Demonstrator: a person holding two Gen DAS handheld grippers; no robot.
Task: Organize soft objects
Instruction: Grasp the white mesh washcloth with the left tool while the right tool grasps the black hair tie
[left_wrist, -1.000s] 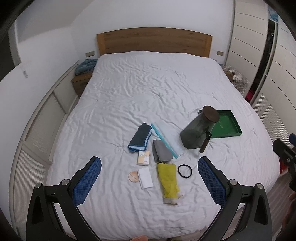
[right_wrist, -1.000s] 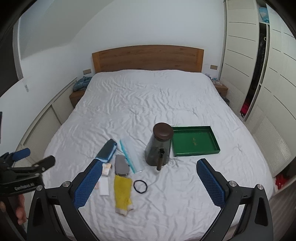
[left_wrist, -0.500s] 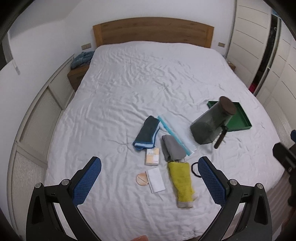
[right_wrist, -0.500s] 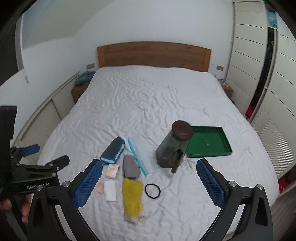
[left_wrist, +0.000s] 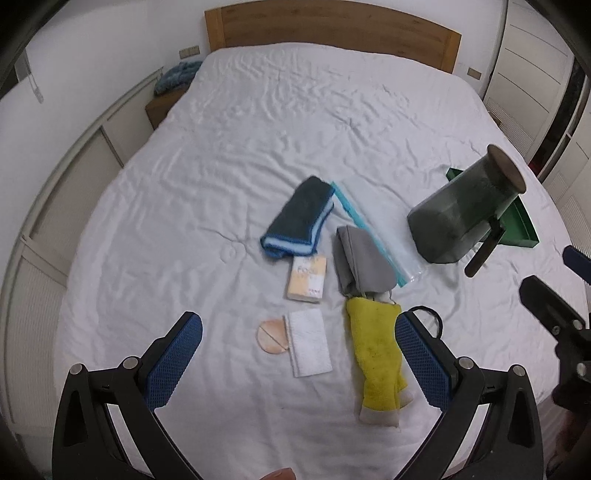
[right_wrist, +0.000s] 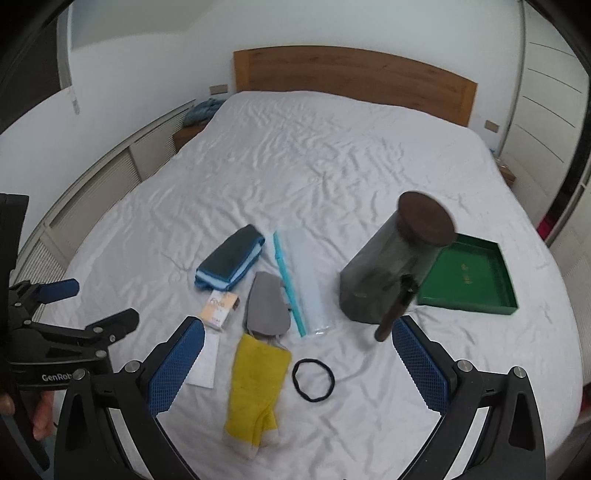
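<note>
Soft items lie together on the white bed (left_wrist: 258, 122): a folded dark blue towel (left_wrist: 297, 218) (right_wrist: 231, 264), a grey cloth (left_wrist: 360, 262) (right_wrist: 266, 306), a yellow sock pair (left_wrist: 376, 358) (right_wrist: 255, 384), a white cloth (left_wrist: 308, 341) (right_wrist: 205, 363) and a black hair tie (right_wrist: 313, 379). My left gripper (left_wrist: 299, 360) hovers open above the white cloth and the yellow pair. Above the yellow pair and the hair tie, my right gripper (right_wrist: 299, 365) is also open. Neither holds anything.
A clear zip bag (right_wrist: 303, 284) with a blue strip lies beside the grey cloth. A dark jar (right_wrist: 395, 266) with a brown lid stands to the right, a green tray (right_wrist: 469, 273) behind it. A small packet (left_wrist: 306, 278) and round pads (left_wrist: 271, 336) lie near the white cloth.
Both grippers have moved forward and lower toward the cluster of items, which now looks larger. Both stay open, and nothing on the bed has shifted.
</note>
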